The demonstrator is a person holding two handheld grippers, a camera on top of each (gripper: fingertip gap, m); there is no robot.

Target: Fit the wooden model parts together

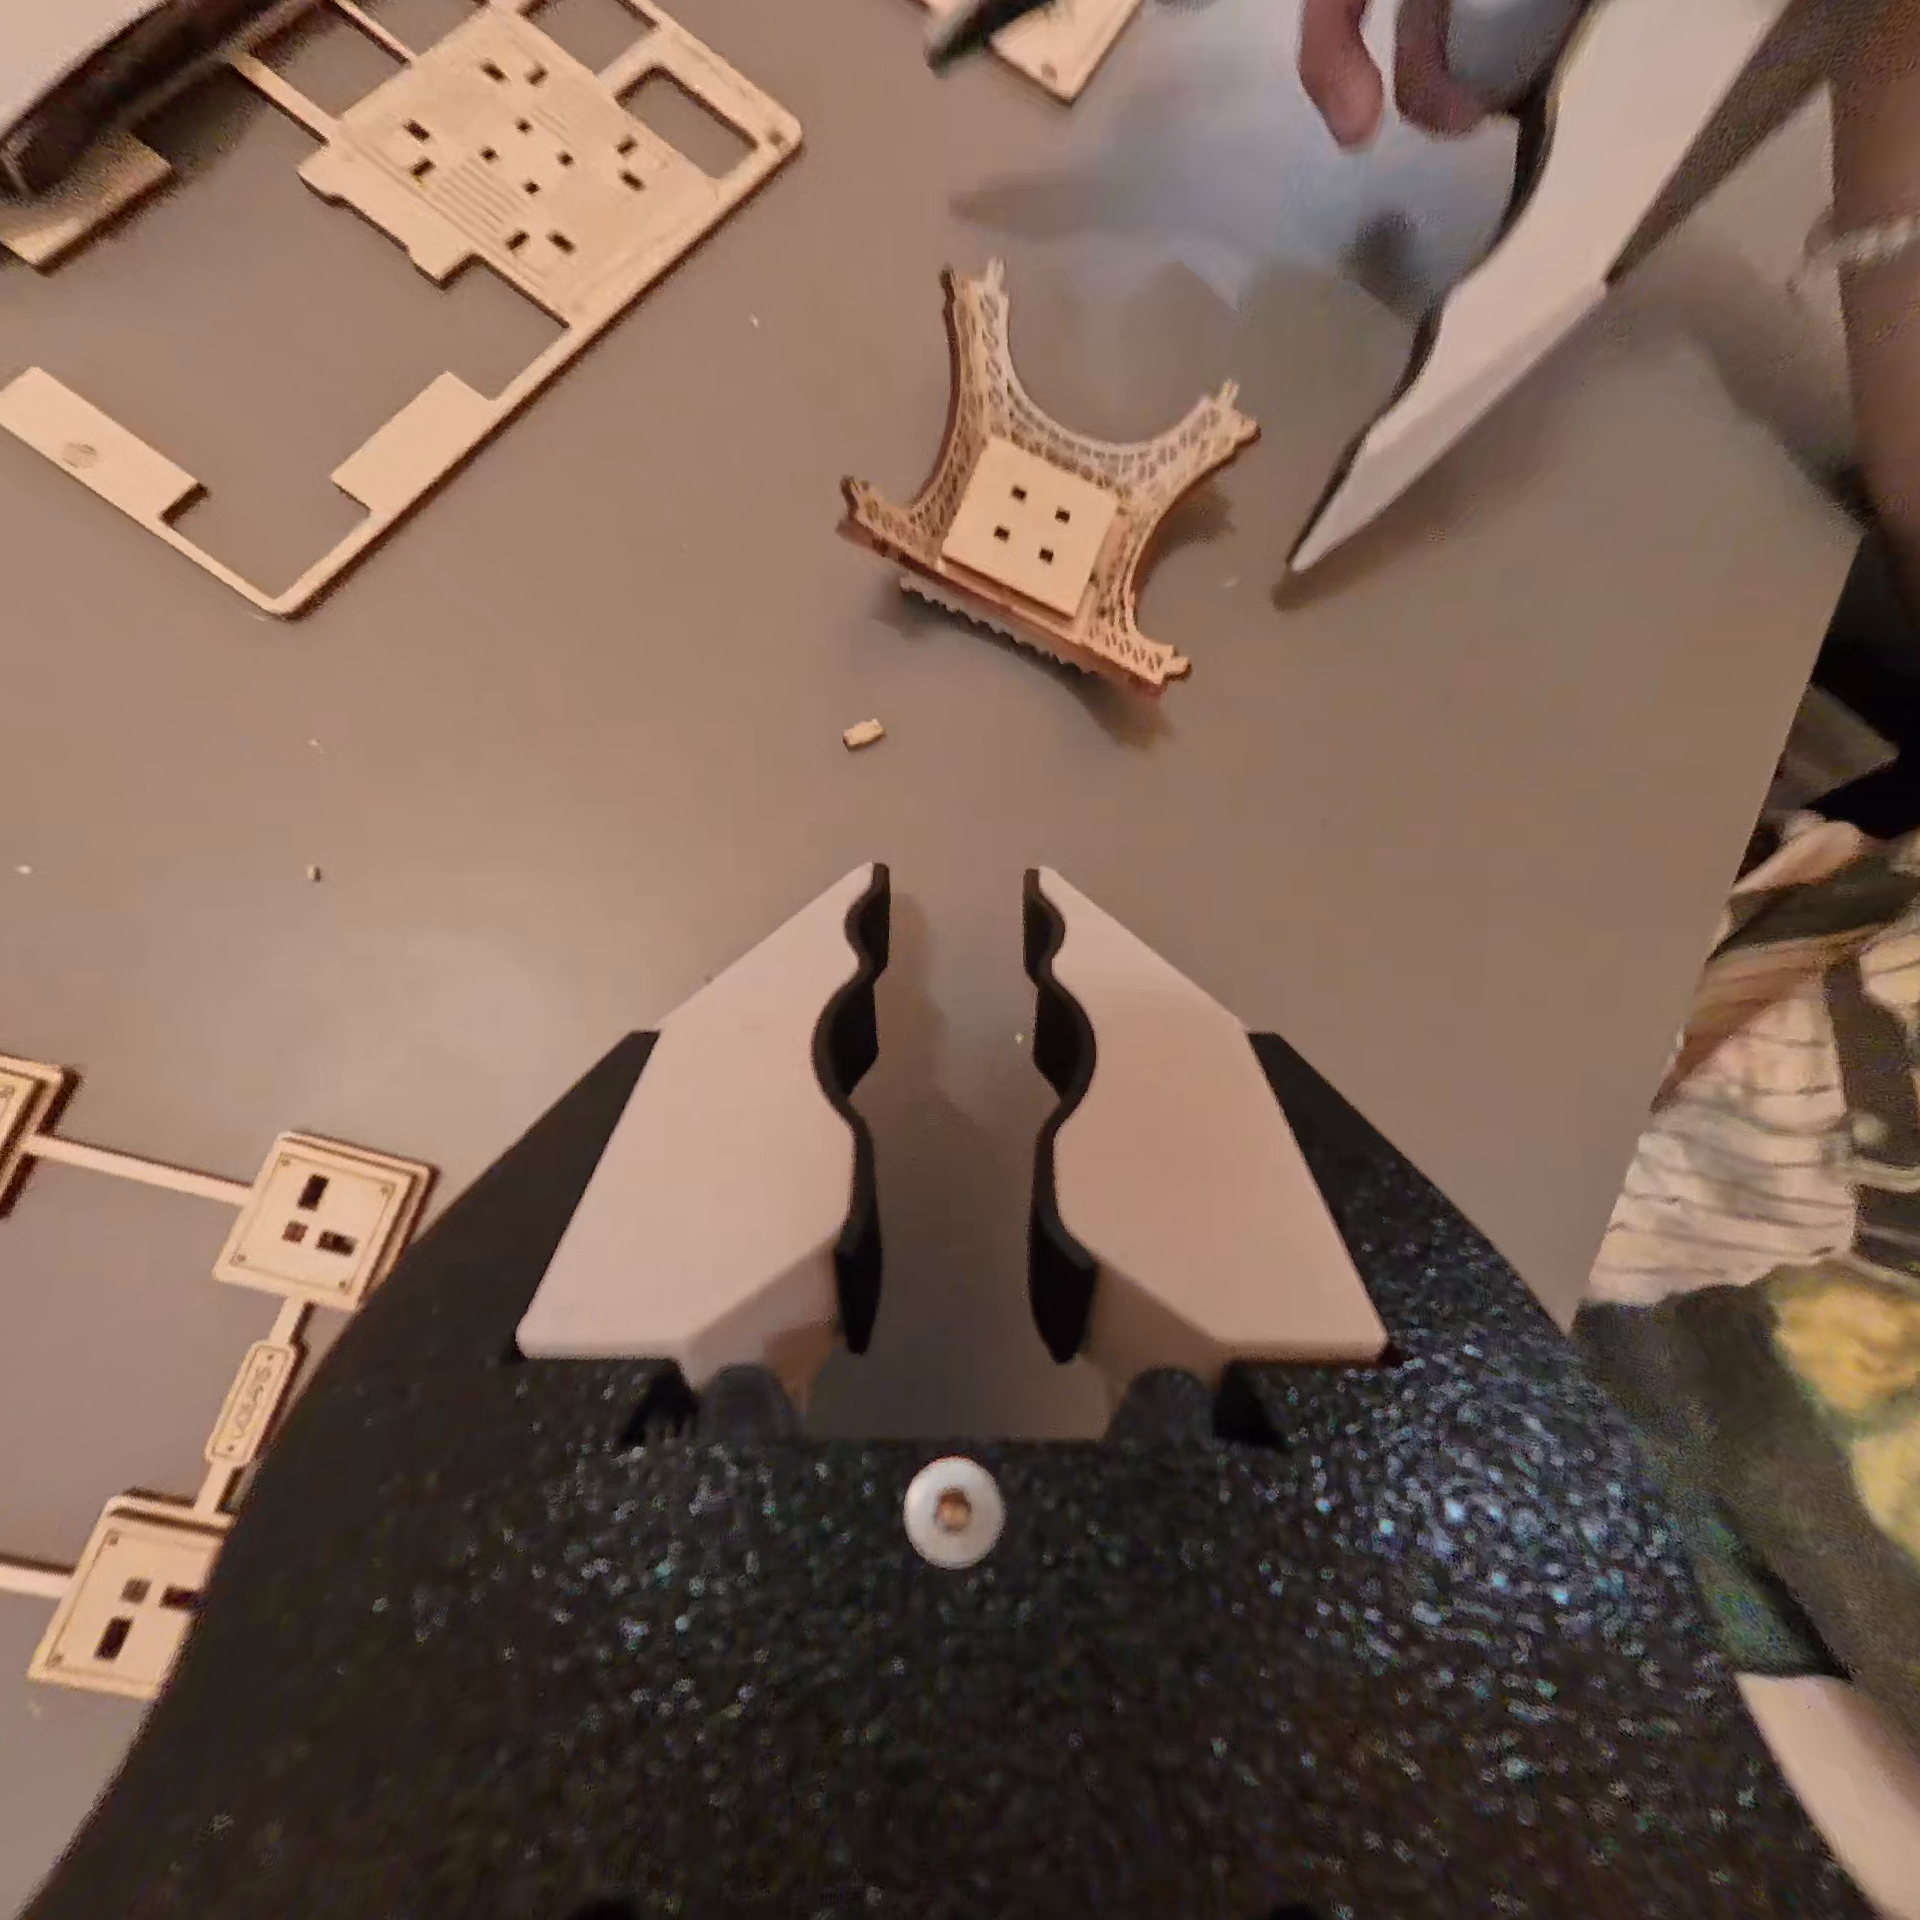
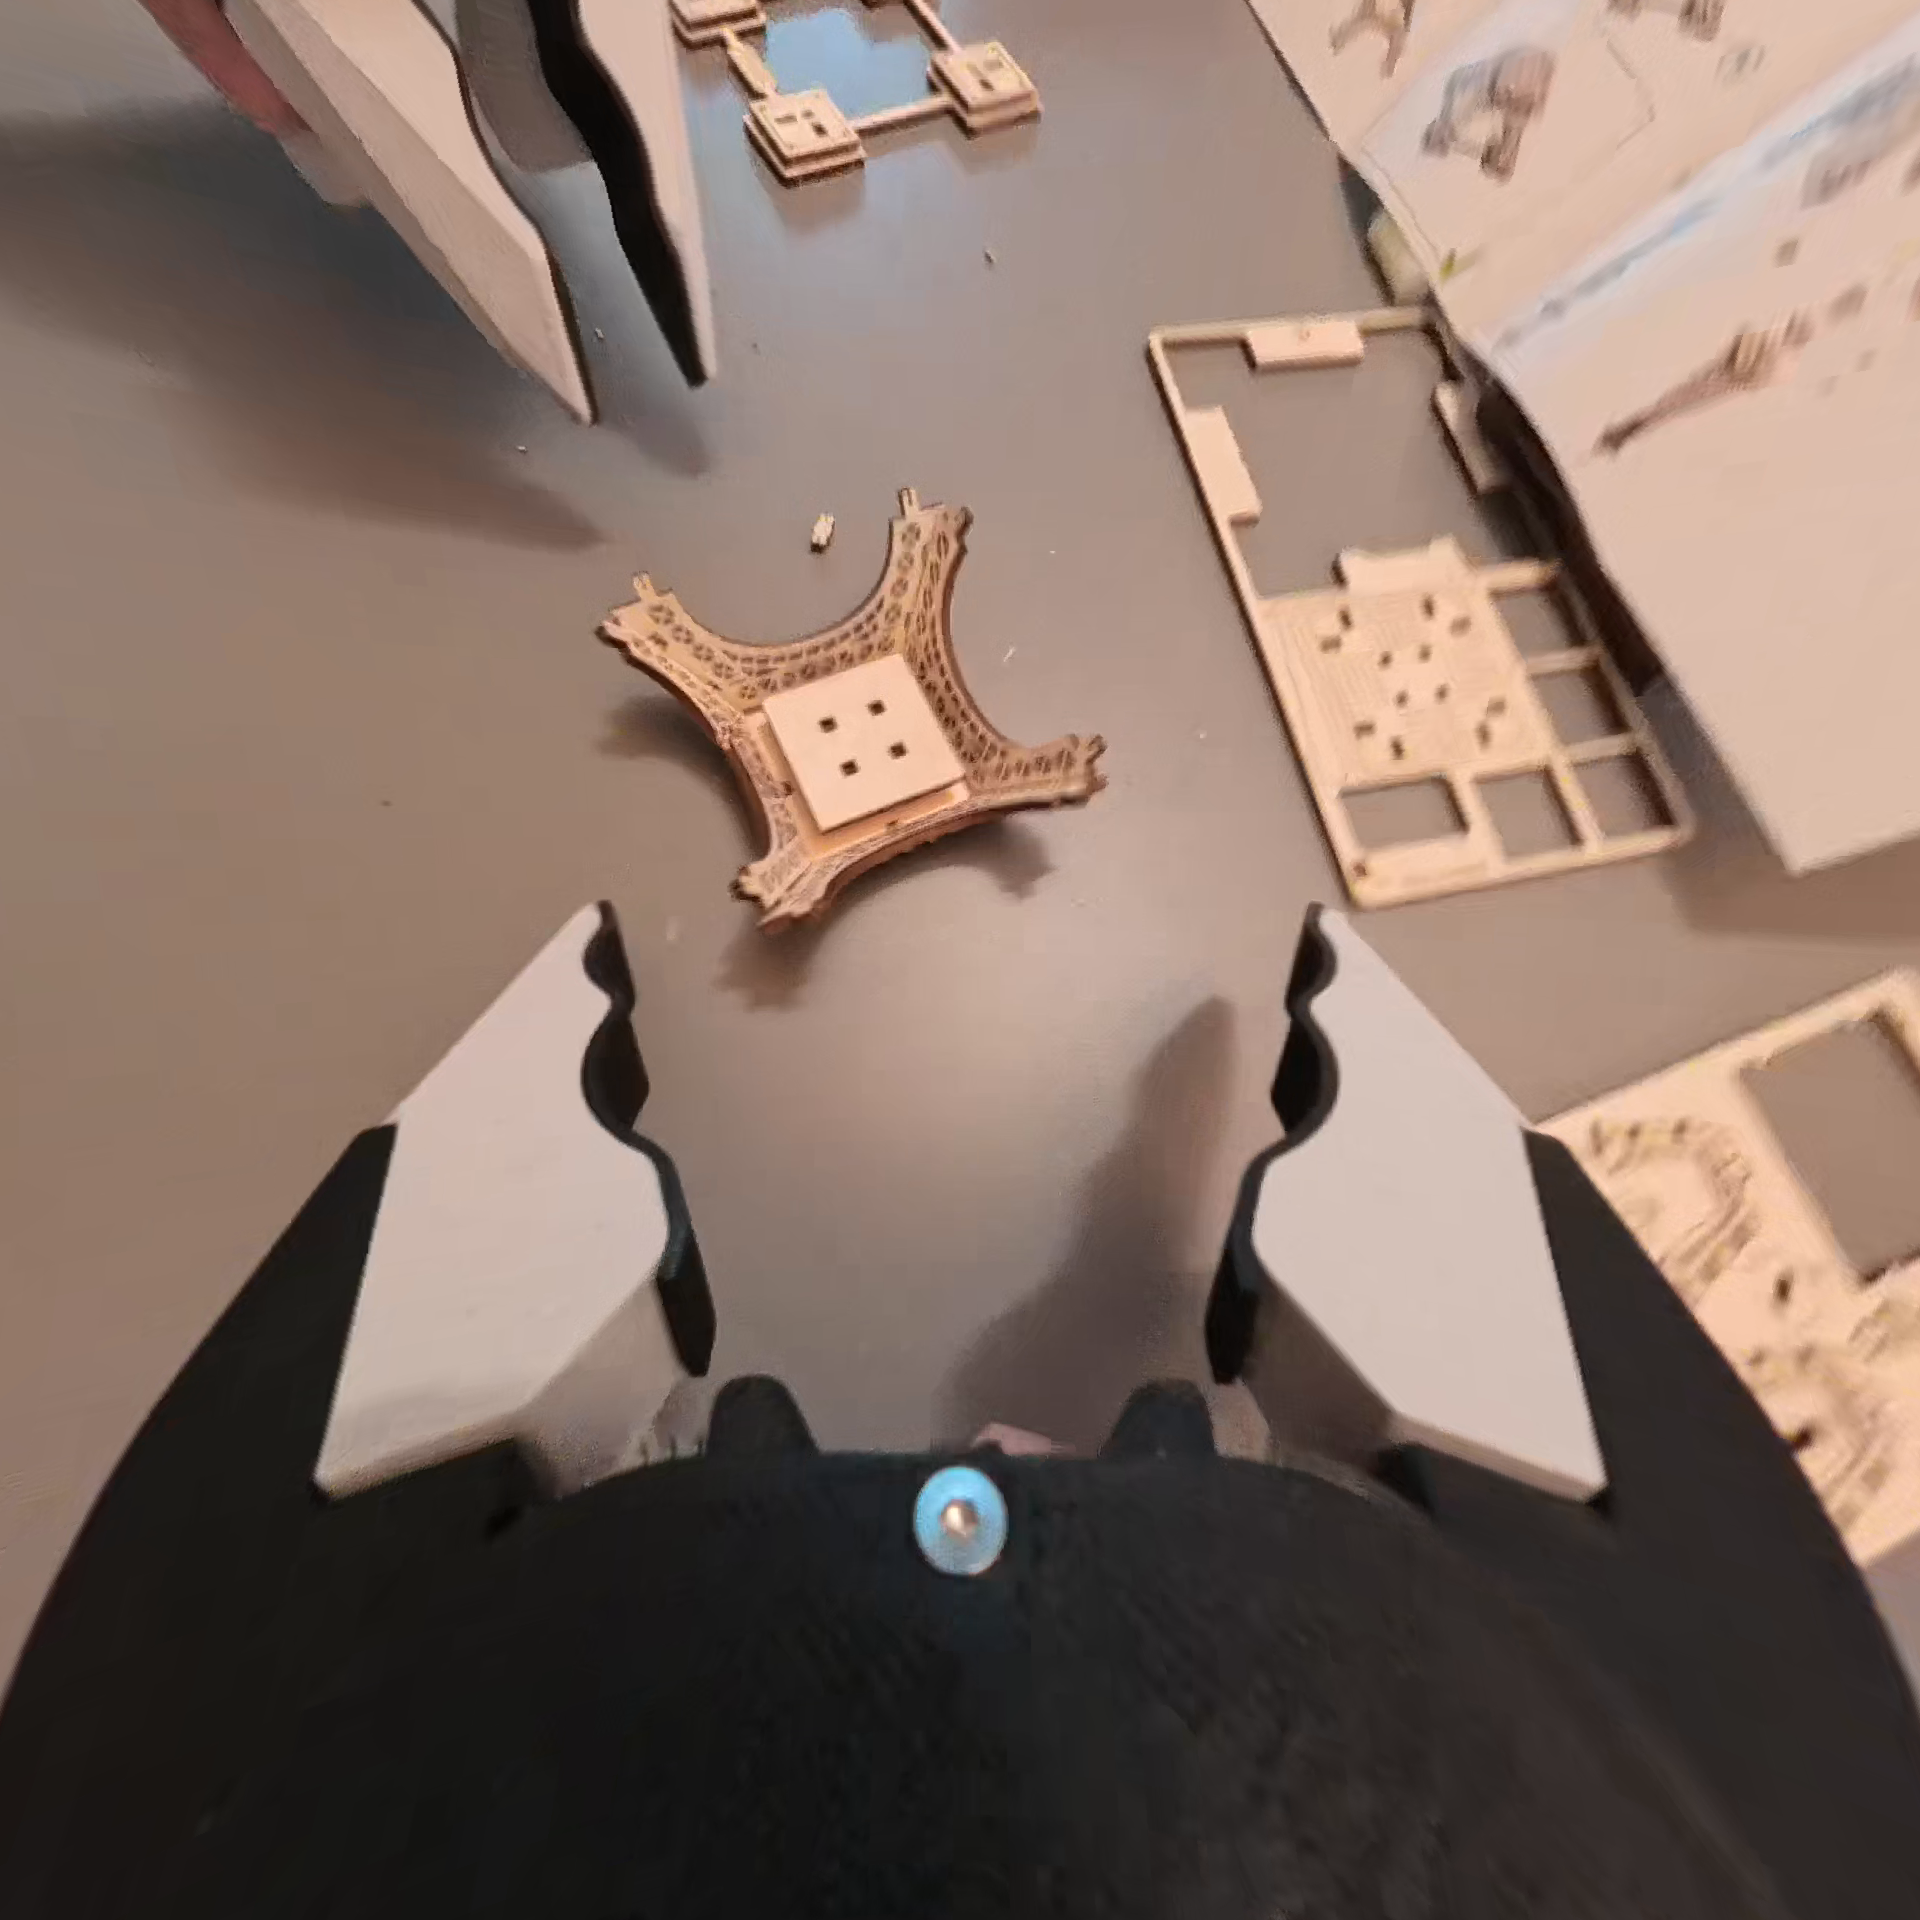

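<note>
1. Fingers first: the left gripper [image 1: 956, 883] holds its two pale fingers a narrow gap apart with nothing between them, only grey table [image 1: 623, 790] showing through. The right gripper [image 2: 956, 925] has its fingers spread wide, also empty.
2. Straight out from both pairs of tips lies the wooden tower section [image 2: 852, 727], a lattice piece with four splayed legs and a square plate pierced by four small slots. In the right wrist view it sits at about 12 o'clock, just beyond the tips; in the left wrist view the tower section [image 1: 1039, 499] is at roughly 12 to 1 o'clock and noticeably farther off.
3. By that reading, the right gripper is the nearer one. The section looks tipped, resting on the table with the slotted plate facing up toward the cameras, so it has no clear long axis; its legs reach out diagonally.
4. Farther out: a small wood offcut [image 1: 862, 736] lies near the section, and a punched part sheet [image 2: 1423, 665] sits at 2 o'clock in the right wrist view.
5. A wooden base frame [image 2: 894, 94] lies at 12 o'clock beyond, and a printed instruction sheet [image 2: 1714, 364] at the upper right.
</note>
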